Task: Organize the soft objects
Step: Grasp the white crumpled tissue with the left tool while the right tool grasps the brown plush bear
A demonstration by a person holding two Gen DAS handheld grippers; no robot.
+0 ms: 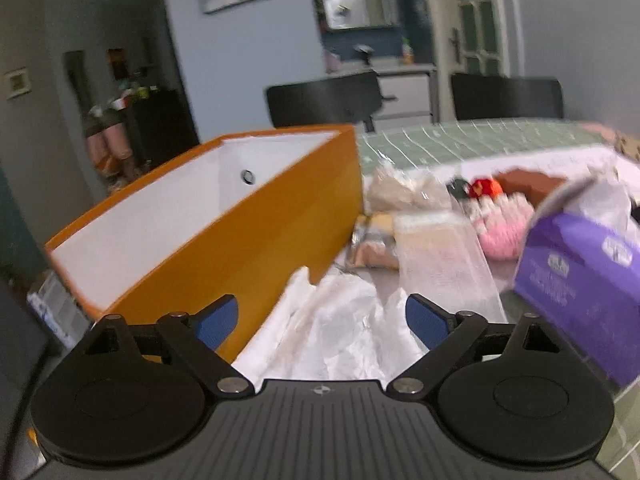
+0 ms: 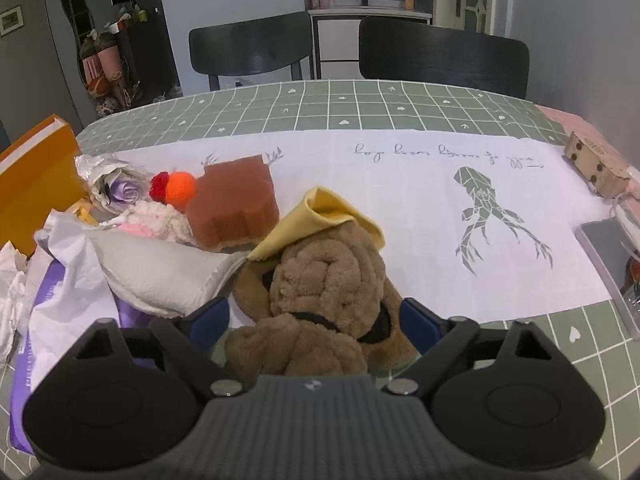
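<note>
Cursive script line printed on white cloth [image 2: 400,208], seen upside down, not legible. Geometric deer-head motif printed beside it. Small white hearts and arrows on green checked tablecloth [image 2: 360,112]. White logo and lettering on purple box [image 1: 580,280], blurred, unreadable.

Brown plush dog [image 2: 320,292] lying on table, yellow cloth [image 2: 324,216] touching its head

You had dim, bluish indoor light in both views. Your left wrist view was smeared by motion blur, worst around the orange box [image 1: 224,220]; your right wrist view stayed sharp. Fisheye bending curved the worktop [image 2: 360,108] and darkened the frame corners.
</note>
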